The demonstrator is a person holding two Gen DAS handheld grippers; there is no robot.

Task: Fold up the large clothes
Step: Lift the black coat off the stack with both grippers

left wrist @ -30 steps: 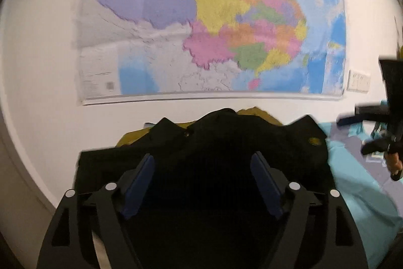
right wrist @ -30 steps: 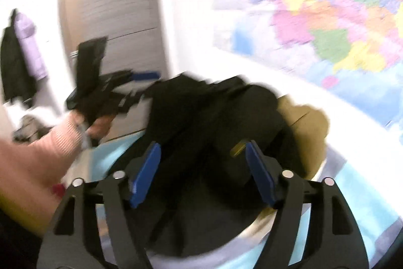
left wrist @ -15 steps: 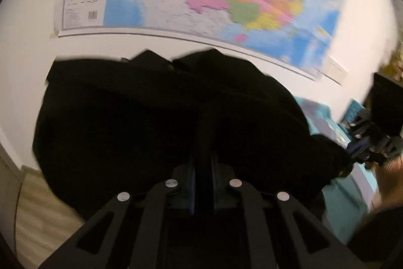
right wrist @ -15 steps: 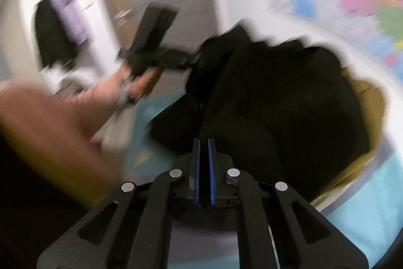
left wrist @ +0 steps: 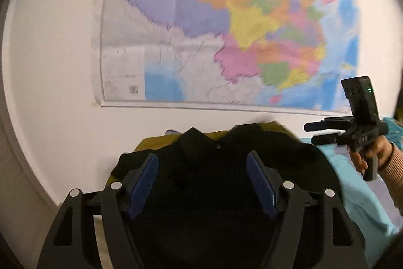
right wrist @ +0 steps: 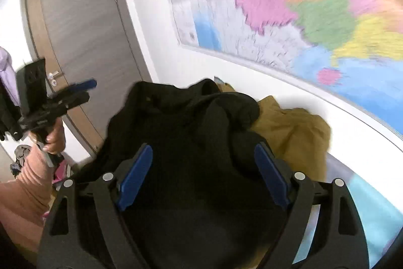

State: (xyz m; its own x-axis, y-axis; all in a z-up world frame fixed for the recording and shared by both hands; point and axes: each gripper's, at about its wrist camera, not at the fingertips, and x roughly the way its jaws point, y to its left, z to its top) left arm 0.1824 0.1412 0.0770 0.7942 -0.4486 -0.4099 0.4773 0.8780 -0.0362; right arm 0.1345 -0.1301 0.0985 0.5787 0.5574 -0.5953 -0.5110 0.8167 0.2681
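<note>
A large black garment [left wrist: 221, 183] lies crumpled on a light blue bed sheet [left wrist: 357, 196], on top of a mustard-brown garment [left wrist: 156, 141]. My left gripper [left wrist: 202, 163] hovers over the black garment with its jaws wide apart and nothing between them. My right gripper [right wrist: 201, 155] also stands open and empty over the black garment [right wrist: 191, 143], with the brown garment [right wrist: 292, 132] to its right. Each gripper shows in the other's view, the right one [left wrist: 320, 131] held in a hand at the right, the left one [right wrist: 78, 92] at the left.
A big coloured wall map [left wrist: 226, 24] hangs on the white wall behind the bed. A grey door [right wrist: 83, 34] stands at the left in the right wrist view. Clothes hang at the far left edge [right wrist: 5, 72].
Half a second ago both grippers were shut on the black garment and lifting it. Now both are open and the garment lies back on the pile.
</note>
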